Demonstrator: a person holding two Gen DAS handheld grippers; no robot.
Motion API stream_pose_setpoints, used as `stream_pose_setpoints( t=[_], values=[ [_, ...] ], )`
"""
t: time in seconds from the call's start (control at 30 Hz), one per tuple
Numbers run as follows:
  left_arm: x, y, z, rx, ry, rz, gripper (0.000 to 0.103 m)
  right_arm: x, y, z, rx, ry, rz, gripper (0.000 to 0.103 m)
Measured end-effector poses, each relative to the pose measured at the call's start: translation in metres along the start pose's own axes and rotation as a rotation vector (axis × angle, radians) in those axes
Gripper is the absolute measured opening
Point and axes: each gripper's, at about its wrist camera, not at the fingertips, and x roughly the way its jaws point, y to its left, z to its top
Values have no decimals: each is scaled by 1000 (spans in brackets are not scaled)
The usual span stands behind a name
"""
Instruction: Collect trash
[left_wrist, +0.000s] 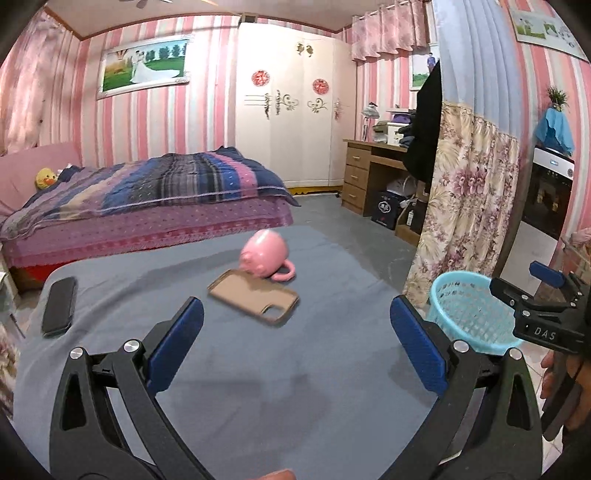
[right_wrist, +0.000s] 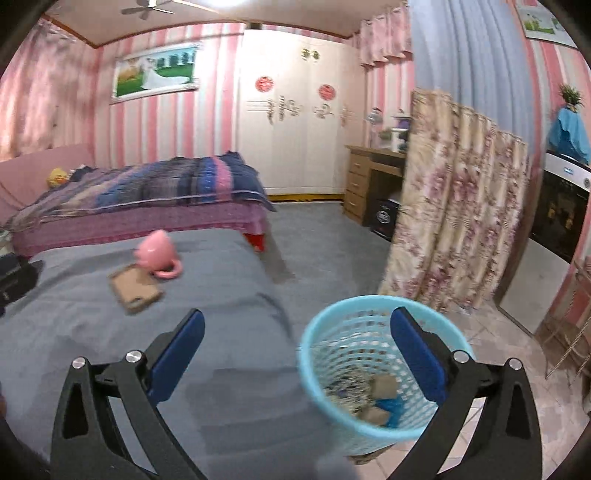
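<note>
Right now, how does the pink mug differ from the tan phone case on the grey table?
The pink mug is rounded and glossy, tipped over with its handle resting on the cloth; the tan phone case is flat, matte and rectangular, lying face down with its camera cutout showing. The mug stands taller than the case. Both sit near the middle of the grey table, right beside each other.

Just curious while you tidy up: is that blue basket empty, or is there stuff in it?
Not empty. The blue basket holds a few scraps, brownish and blue, at its bottom.
</note>
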Motion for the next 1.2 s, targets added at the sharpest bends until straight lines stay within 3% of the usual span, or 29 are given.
stream_pose_setpoints(
  t=[0.53, 0.73, 0.93, 1.2],
  values=[
    [-41, 75, -76, -18, 79, 124, 98, -38, 113, -42, -71, 36, 103, 98],
    [-36, 99, -87, -72, 94, 157, 98, -42, 125, -50, -65, 30, 103, 98],
    [-37, 112, -89, -132, 77, 140, 98, -39, 132, -56, -60, 40, 68, 98],
    [-34, 109, -92, -106, 72, 155, 98, -42, 133, -55, -60, 6, 67, 98]
  ],
)
